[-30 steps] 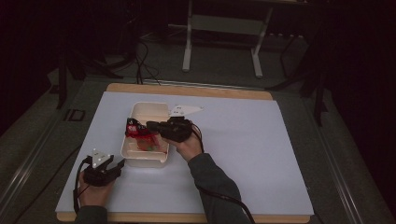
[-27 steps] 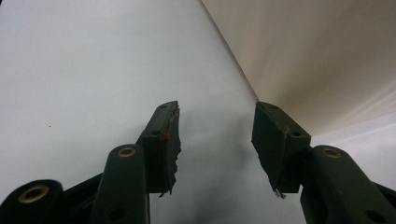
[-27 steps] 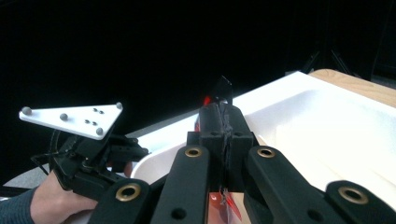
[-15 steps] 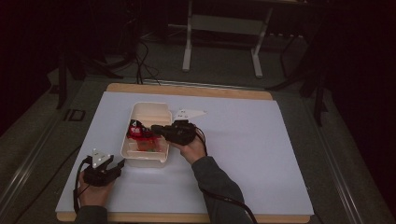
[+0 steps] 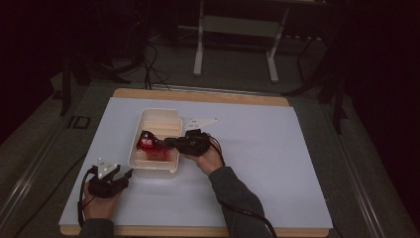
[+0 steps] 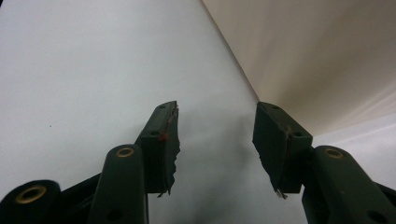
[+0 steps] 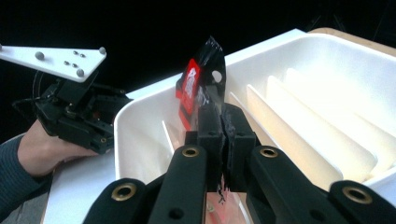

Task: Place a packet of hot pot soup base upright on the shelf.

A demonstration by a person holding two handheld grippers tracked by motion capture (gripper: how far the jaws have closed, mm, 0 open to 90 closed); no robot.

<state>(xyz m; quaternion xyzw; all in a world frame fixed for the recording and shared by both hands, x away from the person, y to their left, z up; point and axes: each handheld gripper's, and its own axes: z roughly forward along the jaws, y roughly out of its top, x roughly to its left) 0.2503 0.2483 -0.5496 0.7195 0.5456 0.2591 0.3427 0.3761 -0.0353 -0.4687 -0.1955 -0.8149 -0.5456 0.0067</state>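
Note:
A red and black packet [image 5: 146, 143] [image 7: 201, 79] stands upright inside the white divided tray [image 5: 158, 112] [image 7: 261, 49], in its near compartment. My right gripper [image 5: 159, 144] [image 7: 222, 116] reaches over the tray's right wall and is shut on the packet's lower edge. Its jaws have just been opening a little, with the packet still pinched between the pads. My left gripper [image 5: 126, 174] [image 6: 217, 122] rests on the white table sheet by the tray's near left corner, open with nothing between its fingers.
The tray's pale side wall [image 6: 317, 56] runs close along the right of the left gripper. Upright dividers [image 7: 299, 130] split the tray into slots. The white sheet [image 5: 277, 163] spreads wide to the right of the tray. Dark floor and a metal stand [image 5: 237, 29] lie beyond.
My right gripper and the packet have shifted slightly toward the near end of the tray. The left gripper has stayed put.

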